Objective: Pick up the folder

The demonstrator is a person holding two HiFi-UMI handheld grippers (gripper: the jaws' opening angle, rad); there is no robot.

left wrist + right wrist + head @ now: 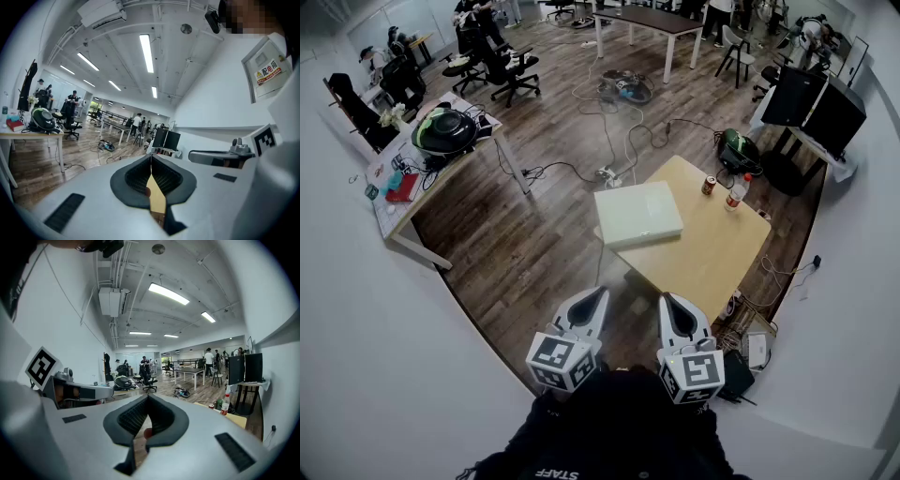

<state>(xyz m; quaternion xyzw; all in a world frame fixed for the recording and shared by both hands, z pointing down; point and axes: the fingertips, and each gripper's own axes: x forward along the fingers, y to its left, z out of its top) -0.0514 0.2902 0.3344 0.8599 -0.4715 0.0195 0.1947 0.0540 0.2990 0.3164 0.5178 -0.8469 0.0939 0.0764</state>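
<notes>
A pale white-green folder (638, 213) lies flat on the left part of a light wooden table (712, 253), overhanging its left edge a little. My left gripper (597, 296) and right gripper (673, 302) hang side by side near the person's body, well short of the table's near corner. Both are shut with nothing between the jaws. In the left gripper view the closed tips (151, 157) meet in a thin seam, with only a sliver of tabletop behind. The right gripper (147, 396) shows the same closed seam. The folder shows in neither gripper view.
A red can (710, 185) and a plastic bottle (735, 192) stand at the table's far right edge. Cables and a power strip (607, 173) lie on the wooden floor beyond. A cluttered desk (422, 169) stands at the left, monitors (814, 103) at the right.
</notes>
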